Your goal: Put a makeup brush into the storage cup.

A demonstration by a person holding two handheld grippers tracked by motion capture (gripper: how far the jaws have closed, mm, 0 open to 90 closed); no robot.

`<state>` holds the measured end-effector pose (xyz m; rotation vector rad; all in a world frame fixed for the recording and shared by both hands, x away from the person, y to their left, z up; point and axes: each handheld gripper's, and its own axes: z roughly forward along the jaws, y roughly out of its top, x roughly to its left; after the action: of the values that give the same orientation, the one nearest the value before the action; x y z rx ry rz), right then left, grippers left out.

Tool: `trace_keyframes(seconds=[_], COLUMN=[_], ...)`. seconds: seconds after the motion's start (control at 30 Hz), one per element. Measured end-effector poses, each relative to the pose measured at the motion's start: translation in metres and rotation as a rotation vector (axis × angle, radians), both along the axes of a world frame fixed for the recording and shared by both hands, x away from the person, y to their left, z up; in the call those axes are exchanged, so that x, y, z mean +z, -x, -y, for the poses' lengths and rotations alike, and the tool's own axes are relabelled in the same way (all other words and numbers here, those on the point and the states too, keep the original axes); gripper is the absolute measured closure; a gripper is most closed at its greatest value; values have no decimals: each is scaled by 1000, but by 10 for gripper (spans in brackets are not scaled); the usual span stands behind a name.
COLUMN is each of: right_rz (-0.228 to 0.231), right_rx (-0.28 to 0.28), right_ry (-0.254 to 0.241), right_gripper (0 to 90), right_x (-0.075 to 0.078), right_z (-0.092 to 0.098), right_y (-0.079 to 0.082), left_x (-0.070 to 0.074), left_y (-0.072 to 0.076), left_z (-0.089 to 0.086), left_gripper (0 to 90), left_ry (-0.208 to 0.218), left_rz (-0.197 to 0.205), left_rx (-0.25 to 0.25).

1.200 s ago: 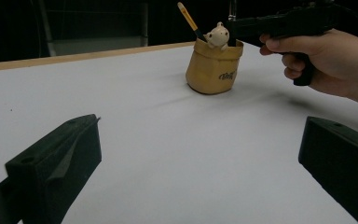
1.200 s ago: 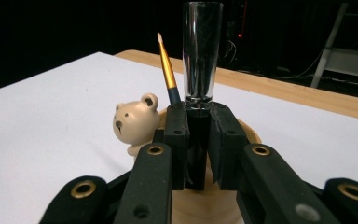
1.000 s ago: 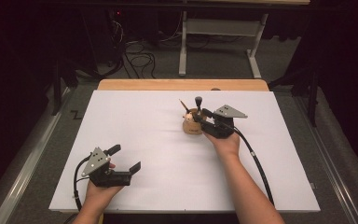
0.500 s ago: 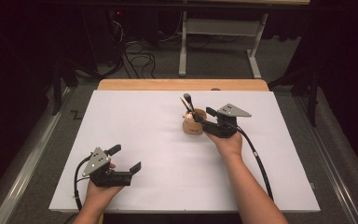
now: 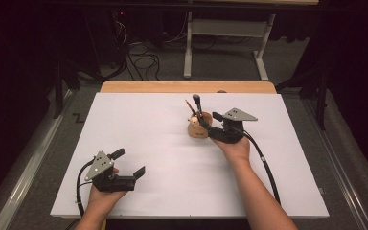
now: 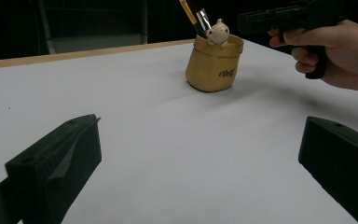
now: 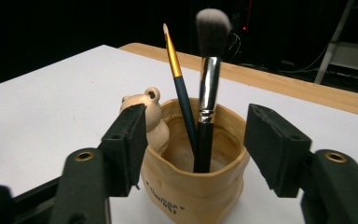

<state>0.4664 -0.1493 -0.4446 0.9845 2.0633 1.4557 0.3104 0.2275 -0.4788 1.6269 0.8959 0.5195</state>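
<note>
A tan pot (image 7: 193,186), shaped like a soft sack with a small bear figure (image 7: 150,116) on its rim, stands on the white counter (image 5: 139,129) toward the far edge, a little right of the middle. Inside it stand 2 brushes — a makeup brush (image 7: 207,88) with a dark handle, silver ferrule and fluffy head, and a thin paintbrush (image 7: 179,84) with a gold ferrule leaning beside it.

The right gripper (image 7: 196,140) sits at the pot's rim, its fingers (image 7: 128,140) apart on either side of the makeup brush and not touching it; they have just been opening, with the brush handle between them.

The risk from here — as the gripper backs away, a finger could catch a handle or the rim and tip the light pot, spilling both brushes.

The left gripper (image 5: 127,165) rests near the counter's near-left corner, fingers wide apart around nothing.
</note>
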Motion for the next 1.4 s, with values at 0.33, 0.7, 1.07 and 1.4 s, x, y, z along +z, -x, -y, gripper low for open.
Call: trace_keyframes(seconds=[0.33,0.7,1.07,1.4], right_rz=[-4,9,26,16], right_rx=[3,37,43,47], right_ry=[13,29,19,-2], right_gripper=[248,161,77,7], right_x=[2,4,5,4], right_z=[10,20,38,55], right_y=[18,46,66,83], left_x=[-1,-2,-2,-1], left_y=[-1,-3,-2,-1], left_z=[1,1,1,2], left_gripper=[1,1,1,1], left_ry=[-3,-9,-9,-8], left_rz=[-3,-10,-12,-13], left_rx=[-2,4,10,7])
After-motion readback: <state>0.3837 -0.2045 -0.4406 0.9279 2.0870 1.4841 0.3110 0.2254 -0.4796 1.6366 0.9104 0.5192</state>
